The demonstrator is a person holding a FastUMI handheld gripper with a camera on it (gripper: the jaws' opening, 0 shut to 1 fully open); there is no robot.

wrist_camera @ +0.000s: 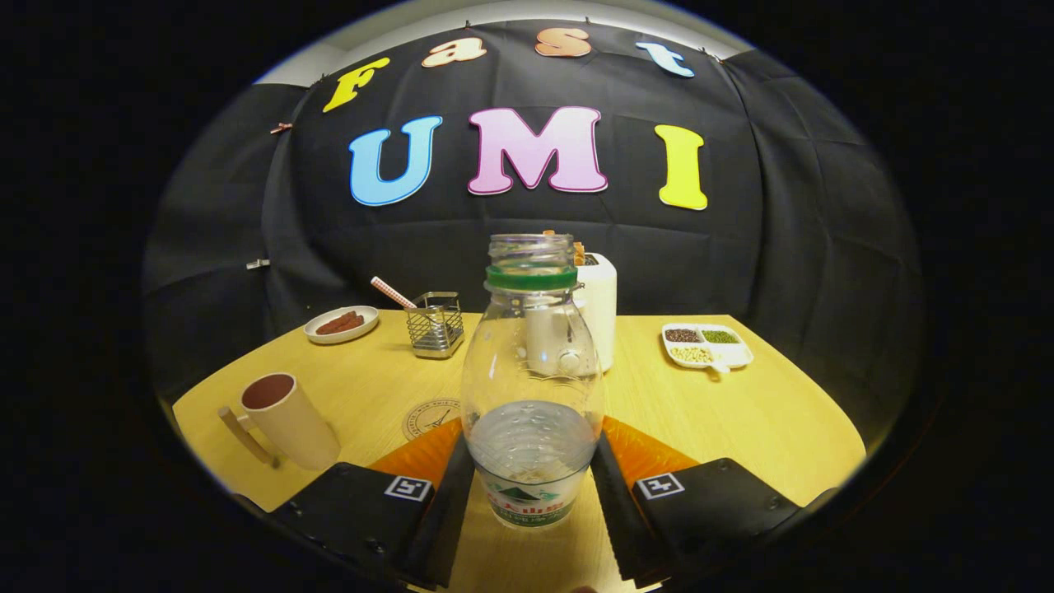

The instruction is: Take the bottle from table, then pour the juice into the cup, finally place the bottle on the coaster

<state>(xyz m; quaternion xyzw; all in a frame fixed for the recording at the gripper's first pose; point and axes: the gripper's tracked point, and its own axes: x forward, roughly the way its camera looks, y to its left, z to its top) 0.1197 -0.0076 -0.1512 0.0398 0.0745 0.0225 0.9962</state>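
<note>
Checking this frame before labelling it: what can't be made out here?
- Coaster, gripper view: partly hidden behind the bottle.
- Toaster: front covered by the bottle.
- Cup: contents too dark to tell.
- Claw: fingers flank the bottle's base; contact unclear.
- Divided dish: contents too small to identify.

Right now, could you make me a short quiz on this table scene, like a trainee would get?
1. True or false: the bottle stands upright between the tongs.
2. Which lies nearer the cup: A) the coaster, B) the divided dish?
3. Fill in: the bottle has no ____ on its neck.

Key:
1. True; both fingers appear to press its sides.
2. A.
3. Cap; the neck is open above the green ring.
</note>
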